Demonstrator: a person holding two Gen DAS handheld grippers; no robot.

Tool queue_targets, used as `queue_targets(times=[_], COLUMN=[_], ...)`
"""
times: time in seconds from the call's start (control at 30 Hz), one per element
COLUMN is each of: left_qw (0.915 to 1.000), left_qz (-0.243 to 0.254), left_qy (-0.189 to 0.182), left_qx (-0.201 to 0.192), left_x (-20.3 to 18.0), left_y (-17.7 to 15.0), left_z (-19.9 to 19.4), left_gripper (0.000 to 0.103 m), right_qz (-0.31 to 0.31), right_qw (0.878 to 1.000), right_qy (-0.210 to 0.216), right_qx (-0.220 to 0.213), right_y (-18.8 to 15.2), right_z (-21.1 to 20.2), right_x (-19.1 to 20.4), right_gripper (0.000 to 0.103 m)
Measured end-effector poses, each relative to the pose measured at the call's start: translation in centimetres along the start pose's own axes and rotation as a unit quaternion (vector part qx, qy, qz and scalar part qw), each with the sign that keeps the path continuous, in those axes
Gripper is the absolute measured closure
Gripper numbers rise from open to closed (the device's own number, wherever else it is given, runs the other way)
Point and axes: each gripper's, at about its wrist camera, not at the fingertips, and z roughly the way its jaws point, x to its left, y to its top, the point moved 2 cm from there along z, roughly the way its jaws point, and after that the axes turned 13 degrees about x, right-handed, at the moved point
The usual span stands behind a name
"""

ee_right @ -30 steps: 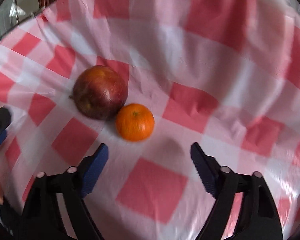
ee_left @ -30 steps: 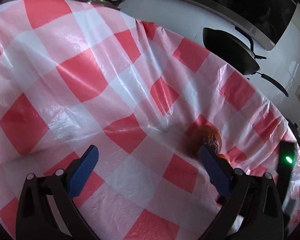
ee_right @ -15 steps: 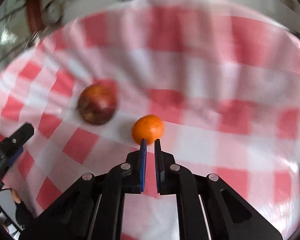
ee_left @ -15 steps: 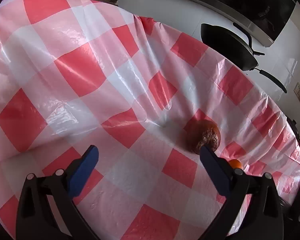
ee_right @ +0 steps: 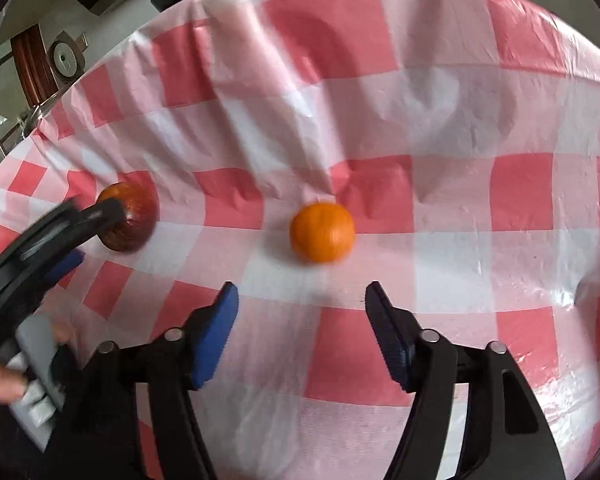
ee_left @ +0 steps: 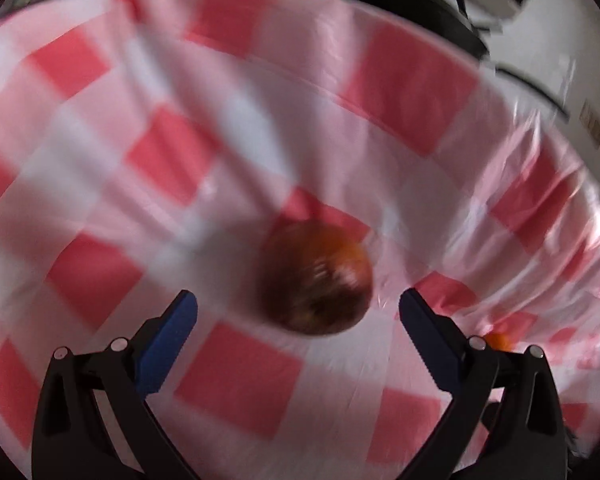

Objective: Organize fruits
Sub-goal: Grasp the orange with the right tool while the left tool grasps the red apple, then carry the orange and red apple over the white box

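The left tongs [ee_left: 298,312] gape wide and empty with the firm, round apple [ee_left: 316,280] just ahead at 12 o'clock; it will likely roll on the slick checked cloth [ee_left: 412,80], so pinch across its widest middle. The right tongs [ee_right: 302,300], also open and empty, face the small orange [ee_right: 323,232] at 12 o'clock, with bare surface all round and the cloth's edge far off.

Your left wrist view is smeared with motion blur: the apple [ee_left: 316,280] shows only as a dark reddish-brown blob with soft edges, and the checked tablecloth [ee_left: 236,128] loses its creases. The orange [ee_left: 498,340] peeks out as a sliver behind your left gripper [ee_left: 298,320]. From the right wrist, that gripper covers the apple's near-left side.
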Motion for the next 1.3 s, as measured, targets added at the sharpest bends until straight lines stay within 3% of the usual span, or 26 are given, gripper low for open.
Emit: queue_targets(times=[0.1, 0.17, 0.23, 0.3, 0.43, 0.53, 0.6, 0.83, 0.93, 1.07, 1.3], left_qw=[0.9994, 0.9992, 0.9985, 0.9987, 0.9987, 0.9988, 0.9988, 0.9984, 0.9978, 0.9980, 0.9968], left_qz=[0.015, 0.010, 0.001, 0.001, 0.005, 0.002, 0.003, -0.019, -0.038, -0.053, -0.067], left_qy=[0.028, 0.021, 0.014, 0.012, 0.010, 0.001, -0.004, -0.032, -0.043, -0.035, -0.020], left_qx=[0.015, 0.031, 0.053, 0.050, 0.051, 0.049, 0.049, 0.043, 0.034, 0.003, -0.038], left_x=[-1.4, -1.3, -0.8, -0.7, -1.0, -0.7, -0.5, 0.7, 2.6, 4.2, 7.2], left_y=[1.3, 1.8, 1.9, 1.9, 1.7, 1.6, 1.6, 1.5, 1.4, 0.5, -4.3], left_z=[1.7, 2.7, 3.4, 3.4, 3.4, 3.4, 3.3, 3.2, 2.8, 0.6, -5.4], left_gripper=[0.003, 0.020, 0.031, 0.033, 0.035, 0.036, 0.036, 0.036, 0.036, 0.036, 0.036], right_qz=[0.030, 0.036, 0.023, 0.002, -0.043, -0.036, -0.029, 0.024, 0.052, 0.087, 0.094], right_qw=[1.000, 0.999, 1.000, 1.000, 0.997, 0.997, 0.998, 0.999, 0.998, 0.993, 0.989], right_qy=[0.003, 0.004, -0.006, -0.012, -0.062, -0.060, -0.053, -0.017, 0.019, 0.084, 0.115], right_qx=[0.004, 0.011, 0.008, 0.012, 0.021, 0.038, 0.035, 0.014, 0.011, 0.000, -0.007], right_y=[0.4, 0.9, 2.0, 2.8, 4.2, 4.8, 4.9, 4.5, 4.4, 3.8, 4.3], right_z=[0.3, 1.0, 1.6, 2.3, 3.9, 5.0, 4.9, 3.8, 3.6, 3.1, 2.1], right_x=[-2.1, -2.5, -1.7, -0.5, 1.8, 1.8, 1.6, 0.0, -1.4, -4.3, -5.6], right_gripper=[0.037, 0.037, 0.037, 0.037, 0.039, 0.052, 0.062, 0.063, 0.063, 0.063, 0.063])
